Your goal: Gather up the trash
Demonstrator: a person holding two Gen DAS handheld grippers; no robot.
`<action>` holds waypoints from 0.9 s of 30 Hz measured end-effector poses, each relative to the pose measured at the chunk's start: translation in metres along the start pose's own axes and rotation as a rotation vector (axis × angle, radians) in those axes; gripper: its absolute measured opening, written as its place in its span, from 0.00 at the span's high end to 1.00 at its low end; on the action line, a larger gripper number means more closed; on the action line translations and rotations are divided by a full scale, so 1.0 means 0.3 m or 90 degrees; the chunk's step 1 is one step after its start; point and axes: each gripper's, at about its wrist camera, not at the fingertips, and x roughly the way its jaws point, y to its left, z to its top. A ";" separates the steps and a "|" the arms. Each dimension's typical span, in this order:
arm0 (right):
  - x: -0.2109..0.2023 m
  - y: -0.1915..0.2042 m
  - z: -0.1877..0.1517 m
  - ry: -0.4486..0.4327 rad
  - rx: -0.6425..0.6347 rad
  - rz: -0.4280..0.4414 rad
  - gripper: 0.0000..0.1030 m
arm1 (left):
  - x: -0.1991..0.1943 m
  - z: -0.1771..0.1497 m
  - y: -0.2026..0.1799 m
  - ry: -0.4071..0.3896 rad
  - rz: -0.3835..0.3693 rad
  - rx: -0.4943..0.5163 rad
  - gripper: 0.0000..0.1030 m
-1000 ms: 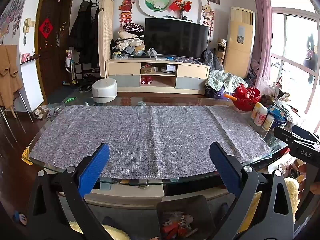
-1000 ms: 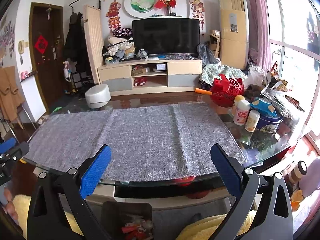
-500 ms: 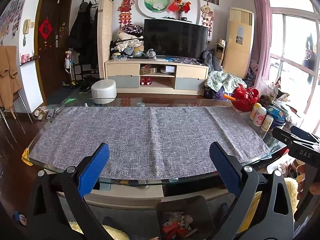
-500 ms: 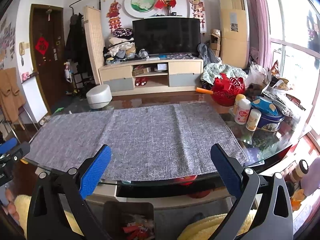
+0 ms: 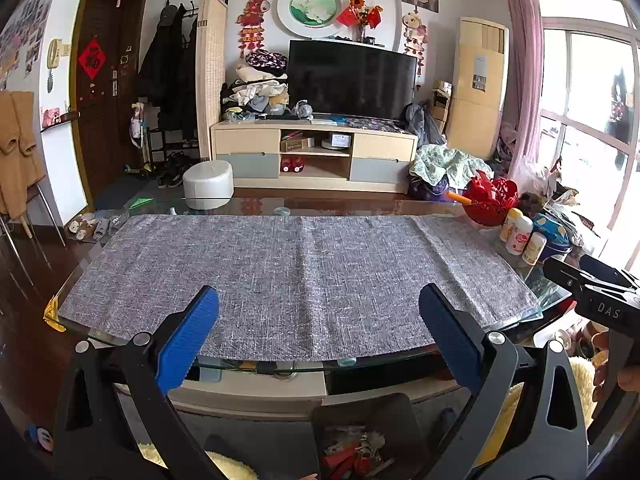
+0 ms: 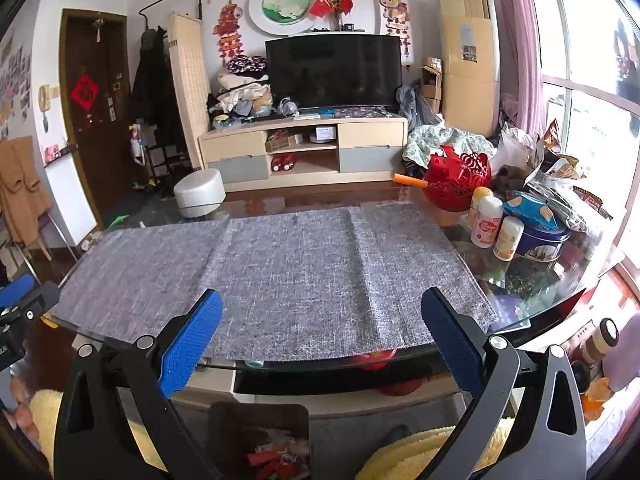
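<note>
A dark bin point(image 5: 362, 436) stands on the floor below the table's near edge and holds red and white scraps; it also shows in the right wrist view point(image 6: 260, 440). A grey cloth point(image 5: 296, 276) covers the glass table point(image 5: 100, 336), and I see no loose trash on it. My left gripper point(image 5: 318, 328) is open and empty, held over the near edge above the bin. My right gripper point(image 6: 320, 332) is open and empty, to the right of the left one. The right gripper's body shows at the right edge of the left wrist view point(image 5: 600, 296).
White bottles point(image 6: 486, 222), a blue tin point(image 6: 536, 236), a red basket point(image 6: 456, 184) and crumpled bags point(image 6: 536, 160) crowd the table's right end. A white stool point(image 5: 208, 182) and a TV cabinet point(image 5: 316, 156) stand beyond. Yellow fluffy fabric point(image 6: 424, 452) lies below the grippers.
Both views have shifted only slightly; the grippers stay open and empty above the near table edge.
</note>
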 end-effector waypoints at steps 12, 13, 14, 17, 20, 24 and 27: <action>0.000 0.004 0.004 -0.002 0.003 0.000 0.03 | -0.015 0.017 0.008 -0.004 0.002 -0.002 0.08; 0.000 0.001 0.003 -0.002 0.003 0.000 0.03 | -0.017 0.019 0.010 -0.005 0.002 -0.002 0.08; -0.001 0.003 0.002 -0.002 0.004 -0.001 0.03 | -0.016 0.019 0.010 -0.004 0.002 -0.002 0.08; -0.002 0.005 0.000 -0.002 0.004 0.000 0.03 | -0.018 0.020 0.011 -0.005 0.002 -0.002 0.08; -0.004 0.007 0.000 -0.002 0.005 -0.001 0.03 | -0.018 0.019 0.011 -0.005 0.002 -0.002 0.08; -0.001 0.006 -0.006 0.002 0.004 -0.004 0.03 | -0.021 0.027 0.006 -0.007 0.014 0.004 0.08; 0.001 0.008 -0.009 0.004 0.005 -0.004 0.03 | -0.021 0.037 -0.002 -0.007 0.026 0.008 0.08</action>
